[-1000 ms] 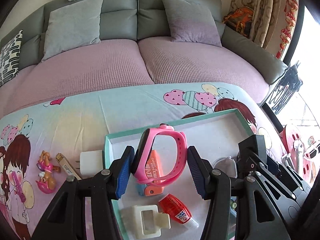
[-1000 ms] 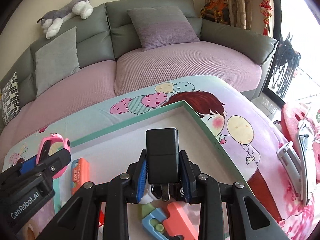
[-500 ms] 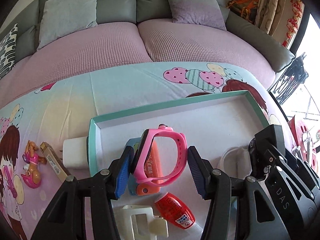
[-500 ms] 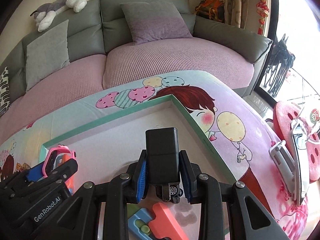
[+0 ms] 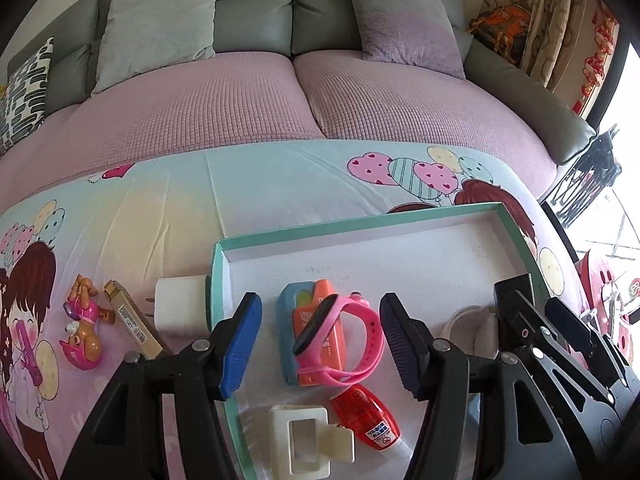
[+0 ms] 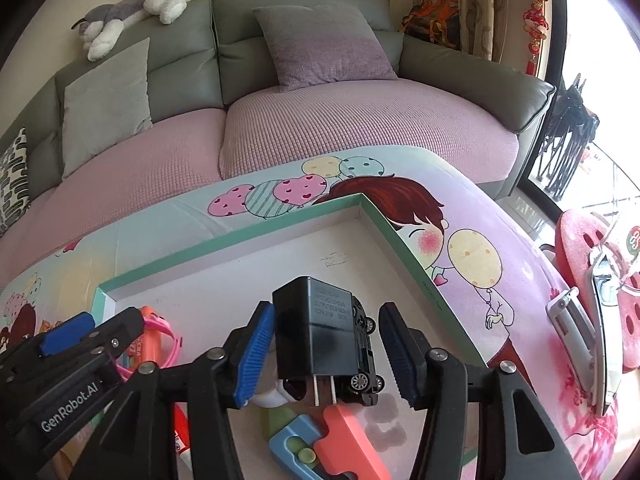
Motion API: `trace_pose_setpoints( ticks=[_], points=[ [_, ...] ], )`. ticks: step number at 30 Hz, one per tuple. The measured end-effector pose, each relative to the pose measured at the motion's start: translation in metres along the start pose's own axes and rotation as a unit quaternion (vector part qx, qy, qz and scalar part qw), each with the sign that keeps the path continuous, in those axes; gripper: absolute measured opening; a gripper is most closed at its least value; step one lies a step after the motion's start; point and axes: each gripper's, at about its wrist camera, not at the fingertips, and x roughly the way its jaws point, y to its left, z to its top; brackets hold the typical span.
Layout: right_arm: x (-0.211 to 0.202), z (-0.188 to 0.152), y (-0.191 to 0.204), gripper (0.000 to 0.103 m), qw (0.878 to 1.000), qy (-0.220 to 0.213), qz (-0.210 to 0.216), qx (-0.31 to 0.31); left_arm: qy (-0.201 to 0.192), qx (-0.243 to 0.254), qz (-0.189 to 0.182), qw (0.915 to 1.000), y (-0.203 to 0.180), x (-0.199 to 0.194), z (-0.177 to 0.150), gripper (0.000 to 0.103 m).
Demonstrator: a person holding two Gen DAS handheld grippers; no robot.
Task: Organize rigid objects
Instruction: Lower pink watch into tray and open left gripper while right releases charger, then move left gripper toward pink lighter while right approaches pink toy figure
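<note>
A white tray with a teal rim (image 5: 360,224) (image 6: 240,240) lies on the cartoon-print cloth. In the left wrist view a pink watch (image 5: 340,340) lies tilted on an orange-and-blue item (image 5: 316,332) inside the tray. My left gripper (image 5: 318,344) straddles it, jaws opening, neither pad touching the strap. In the right wrist view a black charger (image 6: 316,332) stands prongs toward me on a black toy car (image 6: 364,360). My right gripper (image 6: 326,352) is around it, jaws opening, with a clear gap at the right pad.
The tray also holds a red glue bottle (image 5: 370,416), a white plastic piece (image 5: 304,436) and a blue-and-coral block (image 6: 320,436). Left of the tray lie a white charger (image 5: 180,304), a tan box (image 5: 132,324) and a pink toy dog (image 5: 82,332). A sofa stands behind.
The left jaws widened and the pink watch dropped from upright between the pads onto the orange item. The right jaws spread off the black charger, which now rests on the toy car.
</note>
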Motion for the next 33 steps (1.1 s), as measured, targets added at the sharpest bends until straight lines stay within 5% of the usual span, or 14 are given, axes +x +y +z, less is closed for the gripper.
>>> trace_pose_setpoints(
  ticks=[5,8,15,20,33],
  points=[
    [-0.002,0.001,0.002,0.060,1.000,-0.004,0.003,0.001,-0.012,-0.019,0.008,0.9997,0.013,-0.010,0.001,0.064],
    [-0.004,0.001,0.003,0.078,1.000,-0.008,0.006,0.002,-0.025,-0.032,0.018,0.9990,0.024,-0.018,0.001,0.083],
    [-0.005,0.000,0.010,0.102,1.000,-0.013,0.015,-0.003,-0.047,-0.078,0.050,0.9946,0.055,-0.028,-0.002,0.087],
    [-0.006,0.000,0.017,0.103,1.000,-0.013,0.027,-0.006,-0.054,-0.105,0.081,0.9896,0.079,-0.031,-0.008,0.103],
    [-0.024,-0.006,0.084,0.103,0.992,-0.033,0.103,-0.061,-0.087,-0.195,0.142,0.9666,0.166,-0.068,-0.032,0.103]
  ],
)
